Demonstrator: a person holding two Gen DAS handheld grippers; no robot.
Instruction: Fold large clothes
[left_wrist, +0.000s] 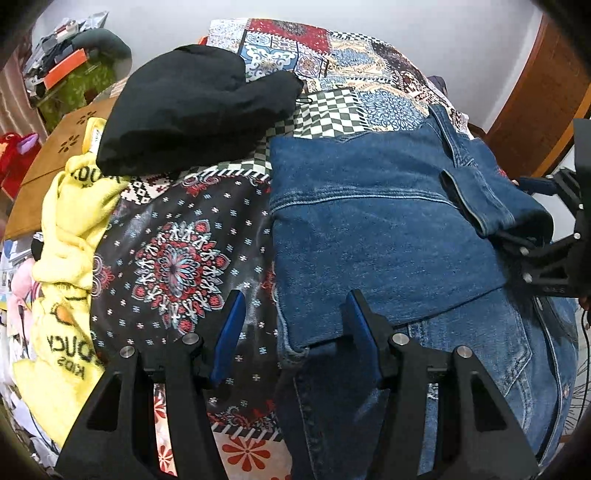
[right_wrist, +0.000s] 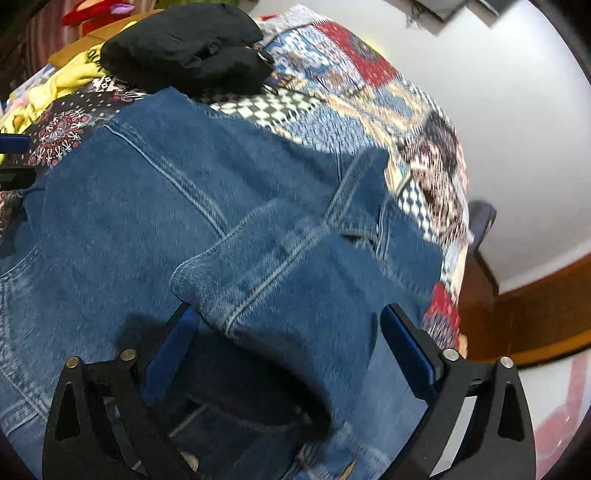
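"DUCK KIDS" on yellow towel (left_wrist: 70, 280)

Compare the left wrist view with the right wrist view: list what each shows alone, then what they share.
Left wrist only: the yellow towel's printed lettering, a cluttered shelf, and the right gripper at the denim's far edge.
Right wrist only: the sleeve cuff close up between the right gripper's open fingers, and the wooden floor edge.
Both: the denim jacket, the black garment, the patterned bedspread. The left gripper is open too.

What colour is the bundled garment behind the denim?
Black, plain with no pattern: the bundled garment shows best in the left wrist view.
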